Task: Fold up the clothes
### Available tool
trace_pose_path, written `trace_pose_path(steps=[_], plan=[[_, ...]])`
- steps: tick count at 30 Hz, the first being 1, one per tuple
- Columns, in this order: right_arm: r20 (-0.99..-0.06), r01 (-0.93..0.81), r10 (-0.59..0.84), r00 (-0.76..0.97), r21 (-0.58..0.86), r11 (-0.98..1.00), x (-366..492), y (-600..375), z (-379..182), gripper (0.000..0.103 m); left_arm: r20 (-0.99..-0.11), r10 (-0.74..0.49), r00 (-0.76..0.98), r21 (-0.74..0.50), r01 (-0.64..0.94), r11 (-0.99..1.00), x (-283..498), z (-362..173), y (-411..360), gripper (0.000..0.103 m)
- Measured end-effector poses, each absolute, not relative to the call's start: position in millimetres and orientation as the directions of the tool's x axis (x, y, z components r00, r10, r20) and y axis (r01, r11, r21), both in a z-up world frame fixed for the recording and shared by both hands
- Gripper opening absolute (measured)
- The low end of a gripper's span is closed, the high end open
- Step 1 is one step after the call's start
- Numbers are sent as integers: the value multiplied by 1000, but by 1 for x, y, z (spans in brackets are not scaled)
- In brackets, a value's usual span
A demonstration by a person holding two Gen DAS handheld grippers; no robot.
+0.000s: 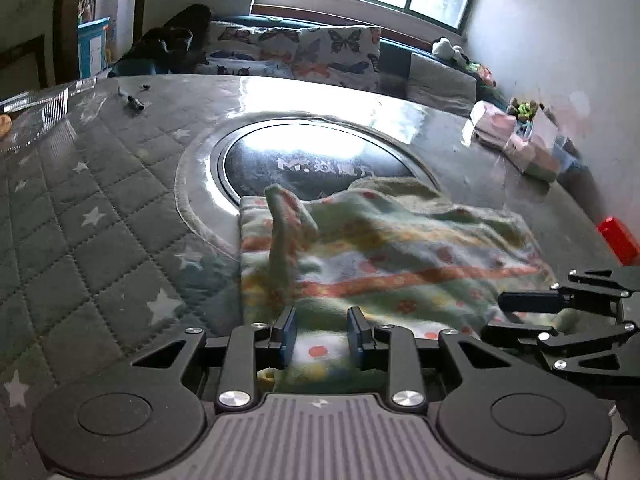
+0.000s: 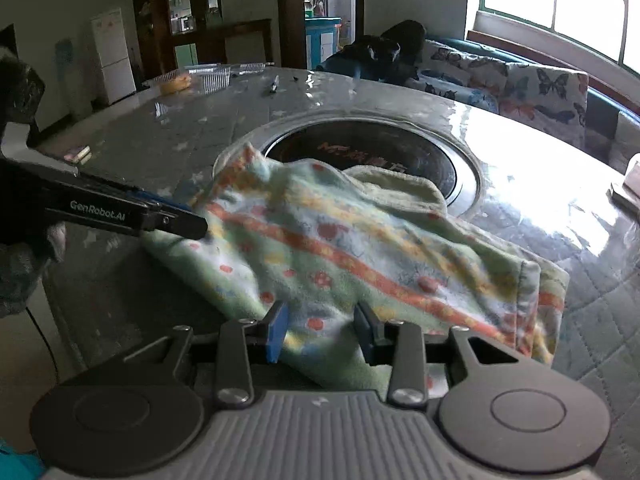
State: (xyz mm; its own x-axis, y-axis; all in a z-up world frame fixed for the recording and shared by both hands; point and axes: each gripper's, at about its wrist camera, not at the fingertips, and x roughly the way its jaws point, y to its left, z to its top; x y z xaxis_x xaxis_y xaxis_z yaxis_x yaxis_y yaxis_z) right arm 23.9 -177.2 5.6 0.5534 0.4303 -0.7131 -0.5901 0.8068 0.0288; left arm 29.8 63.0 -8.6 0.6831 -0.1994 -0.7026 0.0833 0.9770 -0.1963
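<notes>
A pale green fleece garment [image 1: 380, 248] with orange stripes and small flowers lies rumpled on the table, its far part over the rim of a round dark inset [image 1: 304, 152]. My left gripper [image 1: 322, 334] is shut on the garment's near edge, with cloth bunched between its blue pads. In the same view my right gripper [image 1: 504, 318] grips the edge further right. In the right wrist view the garment [image 2: 340, 240] hangs lifted off the table at its near side. There my right gripper [image 2: 320, 334] is shut on the cloth, and my left gripper [image 2: 196, 224] pinches its left corner.
The table [image 1: 80, 208] has a grey quilted star cover under clear plastic. On it are pink boxes [image 1: 516, 140], a red object [image 1: 618, 238], a pen [image 2: 274, 84] and a clear plastic container [image 2: 200, 76]. A sofa with butterfly cushions [image 1: 320, 52] stands behind.
</notes>
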Motion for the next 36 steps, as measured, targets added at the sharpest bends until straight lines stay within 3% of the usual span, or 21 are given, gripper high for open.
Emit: trace_pose_path(steps=[7,14,20,23,25,27,36], plan=[[-693,-564,437,574,53,824,61,-174,20,37,-678,-196,709,-197,82,977,59,9,60,31],[-726,-488,404,556,109,866,113,-173,-1,37,-739,-121,663,-164,-3,986,94,-13,71,30],[-714,-467,386,584,94,879,109,-180,2,38,-731,-122,671,-192,-31,981,86,-9,80,33],[-708,-497,403,580,83,864,92,-179,8,39,-724,-120,679,-215,-57,975,77,-7,86,42],[-706,-529,425,567,84,844,78,-177,12,47,-721,-117,683,-223,-69,972,71,-6,88,48],[-704,-567,435,561,56,822,63,-166,13,48,-720,-117,684,-232,-78,970,66,-5,89,50],[-703,-733,496,509,-52,679,13,-109,14,48,-717,-90,691,-219,-101,970,48,-1,96,81]])
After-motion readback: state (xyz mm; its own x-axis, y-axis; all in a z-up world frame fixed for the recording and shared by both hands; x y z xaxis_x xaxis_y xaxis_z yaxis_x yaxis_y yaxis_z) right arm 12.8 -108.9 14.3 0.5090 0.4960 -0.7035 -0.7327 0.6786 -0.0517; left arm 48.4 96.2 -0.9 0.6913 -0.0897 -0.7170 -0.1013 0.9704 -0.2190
